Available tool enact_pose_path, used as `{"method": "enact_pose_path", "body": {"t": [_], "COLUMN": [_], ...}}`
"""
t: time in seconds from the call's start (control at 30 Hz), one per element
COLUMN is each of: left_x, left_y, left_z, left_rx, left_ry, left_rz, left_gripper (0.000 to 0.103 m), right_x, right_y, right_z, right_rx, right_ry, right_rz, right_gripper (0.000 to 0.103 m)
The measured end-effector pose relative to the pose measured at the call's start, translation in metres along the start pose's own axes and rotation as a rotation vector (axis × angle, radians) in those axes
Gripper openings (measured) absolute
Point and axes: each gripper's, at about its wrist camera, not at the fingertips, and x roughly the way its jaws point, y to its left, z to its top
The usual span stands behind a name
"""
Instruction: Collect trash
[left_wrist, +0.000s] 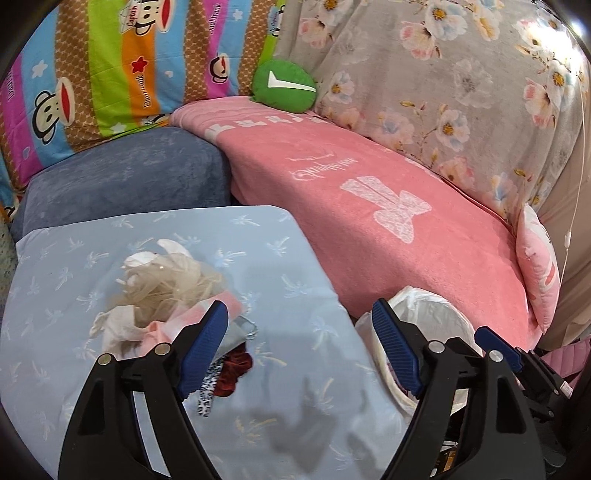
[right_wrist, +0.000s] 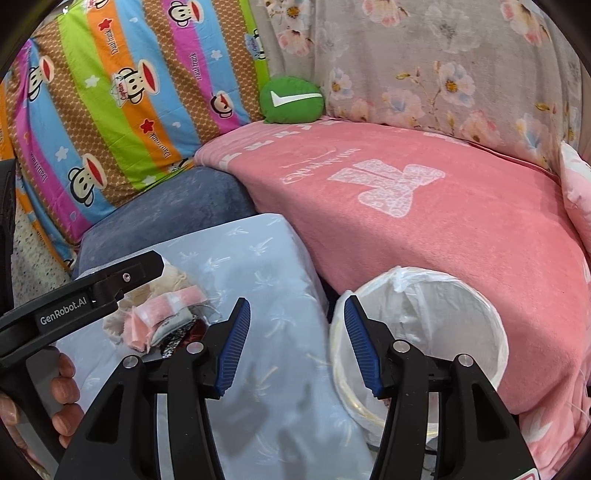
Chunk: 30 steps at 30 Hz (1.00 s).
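Crumpled pink-and-beige trash pile (left_wrist: 166, 306).

Count: one surface (right_wrist: 280, 332) under a pale blue cloth, carrying one heap of trash (left_wrist: 166, 306); one white-lined bin (right_wrist: 424, 332) to its right. On the sofa beyond: one pink blanket (right_wrist: 424, 221), one green round cushion (right_wrist: 291, 99), one striped monkey-print pillow (right_wrist: 122, 110), one pink pillow (left_wrist: 539, 273) far right. Two tools are in view, left tool (left_wrist: 299, 350) and right tool (right_wrist: 295, 350).

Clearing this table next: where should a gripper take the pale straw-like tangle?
Probably grip the straw-like tangle at its raised loose top, coming from above: it sits heaped on scraps on the blue tablecloth, and the left gripper is open, empty.
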Motion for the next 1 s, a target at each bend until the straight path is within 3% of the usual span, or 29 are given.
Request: {"method": "enact_pose_path", "body": {"t": [0.67,1.0], "left_x": [0.005,0.018], "left_y": [0.107,0.146], "left_z": [-0.024,-0.034], "left_rx": [-0.141,-0.208], "left_ry": [0.065,0.112], "left_rz": [0.152,0.154], "left_gripper": [0.079,0.079], "right_x": [0.041,0.08], "right_y": [0.088,0.137], "right_z": [-0.011,-0.018], "right_rx": [-0.111,-0.172], "right_ry": [0.079,0.128], "right_rz": [0.101,0.163], "right_gripper": [0.055,0.055]}}
